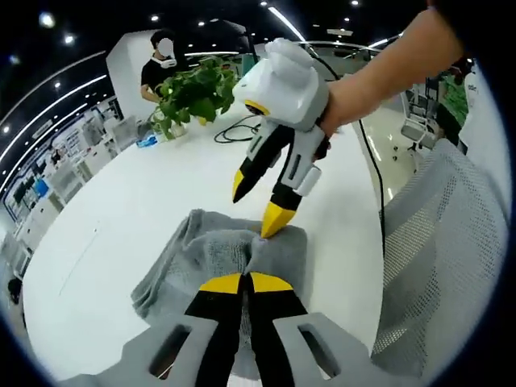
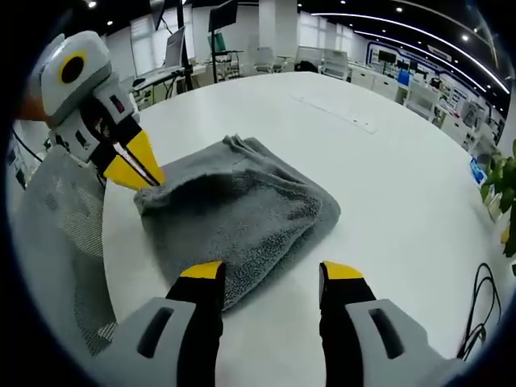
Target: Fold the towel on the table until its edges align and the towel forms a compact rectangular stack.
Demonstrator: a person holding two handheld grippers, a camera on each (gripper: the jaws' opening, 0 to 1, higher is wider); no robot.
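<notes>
Left gripper view: left gripper (image 1: pixel 246 284) rising from the bottom edge, yellow-tipped jaws pressed together on a fold of the grey towel (image 1: pixel 234 246), pinching the cloth at its near edge. Part of the towel hidden beneath the gripper body, so the near edge hard to trace. Towel bunched in a rumpled heap on the white table (image 1: pixel 121 218), close to the table's rim. Right gripper (image 1: pixel 260 203) reaching in from above, held by a hand (image 1: pixel 343 101), jaws spread apart, lower tip touching the top of the towel, nothing between them. Grey mesh chair back (image 1: pixel 439 258) at the right, cut off by the frame. Farther back on the table, a leafy green plant (image 1: pixel 193 93), its container hard to make out behind the leaves, and a black cable (image 1: pixel 238 129) lying loose. A person (image 1: pixel 161 68) standing behind the plant, partly covered by it.

Right gripper view: right gripper (image 2: pixel 270 278) at the bottom, jaws standing wide apart and empty, left tip over the towel's (image 2: pixel 238 210) near edge. Towel folded over in a loose lump, edges uneven. Left gripper (image 2: pixel 133 169) at the left, tips closed on the towel's corner. Mesh chair back (image 2: pixel 56 234) beside the table (image 2: pixel 387 177), cables (image 2: pixel 484 298) and plant leaves (image 2: pixel 500 181) cut off at the right.
</notes>
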